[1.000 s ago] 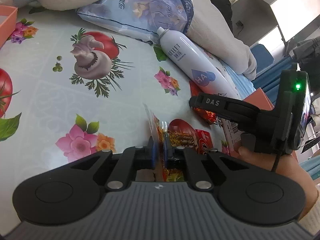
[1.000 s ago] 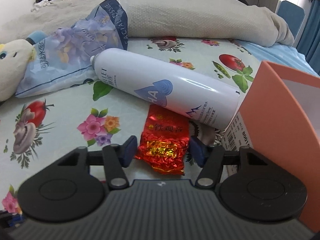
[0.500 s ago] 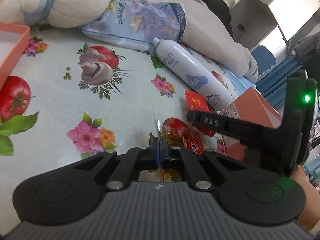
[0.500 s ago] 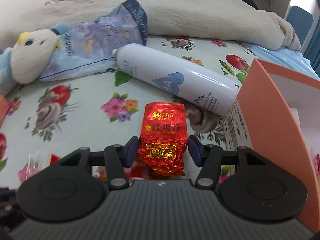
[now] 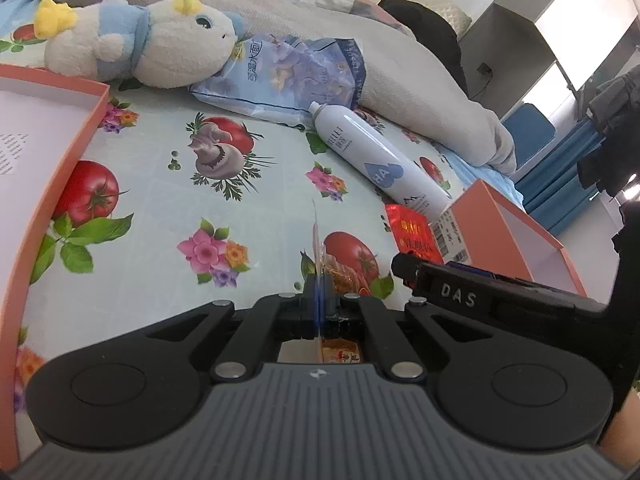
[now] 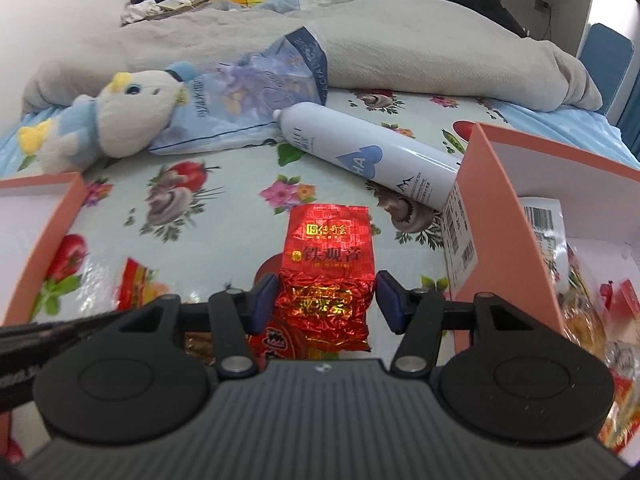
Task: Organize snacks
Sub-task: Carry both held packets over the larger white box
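Observation:
My left gripper (image 5: 320, 304) is shut on the thin edge of a clear snack packet (image 5: 317, 240), held edge-on above the flowered cloth. The same packet shows red and yellow at the lower left of the right wrist view (image 6: 136, 284). My right gripper (image 6: 326, 300) is shut on a red foil tea packet (image 6: 328, 248), which stands upright between the blue pads (image 6: 264, 300) and off the cloth. From the left wrist view the tea packet (image 5: 412, 232) is seen beside the right gripper's black finger (image 5: 460, 296). Another red snack (image 6: 276, 340) lies under the right gripper.
An orange box (image 6: 492, 208) on the right holds several snacks (image 6: 580, 320); a second orange box (image 5: 80, 140) sits at the left. A white spray can (image 6: 360, 156), a plush toy (image 5: 152, 48), a blue tissue pack (image 5: 288, 76) and a grey blanket (image 6: 400, 48) lie behind.
Both grippers have risen and drawn back, each carrying its packet. The tea packet left the cloth. The left pads closed fully on the clear packet. More of the bed and both boxes came into view.

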Demonstrator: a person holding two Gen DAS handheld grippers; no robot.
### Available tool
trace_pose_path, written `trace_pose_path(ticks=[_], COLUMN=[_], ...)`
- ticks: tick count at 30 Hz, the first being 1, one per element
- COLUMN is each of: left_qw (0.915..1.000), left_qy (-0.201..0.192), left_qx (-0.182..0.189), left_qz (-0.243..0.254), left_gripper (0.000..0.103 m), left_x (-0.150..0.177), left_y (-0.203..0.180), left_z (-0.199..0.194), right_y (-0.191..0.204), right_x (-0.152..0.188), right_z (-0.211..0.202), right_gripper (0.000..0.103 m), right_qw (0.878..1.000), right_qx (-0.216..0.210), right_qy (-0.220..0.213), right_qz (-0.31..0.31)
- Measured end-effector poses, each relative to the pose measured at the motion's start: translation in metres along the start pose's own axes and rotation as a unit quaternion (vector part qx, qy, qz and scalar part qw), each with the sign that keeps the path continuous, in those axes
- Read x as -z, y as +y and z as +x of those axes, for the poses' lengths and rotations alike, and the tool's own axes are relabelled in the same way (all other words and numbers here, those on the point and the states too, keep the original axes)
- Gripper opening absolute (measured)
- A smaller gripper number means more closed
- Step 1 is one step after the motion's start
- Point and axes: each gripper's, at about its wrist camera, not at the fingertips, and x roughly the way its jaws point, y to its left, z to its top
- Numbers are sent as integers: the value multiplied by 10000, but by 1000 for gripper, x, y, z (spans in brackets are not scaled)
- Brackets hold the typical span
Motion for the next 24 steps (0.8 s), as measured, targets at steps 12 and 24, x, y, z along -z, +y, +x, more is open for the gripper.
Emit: trace_pose_path(ticks=[12, 24], left_qw=[9996, 9983], left_qy=[-237, -465], left_qx=[-71, -114], left_qz=[146, 329], left_gripper=[1, 0], left_x=[13, 4], left_y=[-19, -58], left_z=[-51, -92], right_y=[-2, -20], right_x=[18, 4], right_z=[-65, -120], right_gripper=[57, 57], right_qw=[9995, 9980], right_qx=[-228, -324], right_qy=[-199, -492], right_qz=[98, 217])
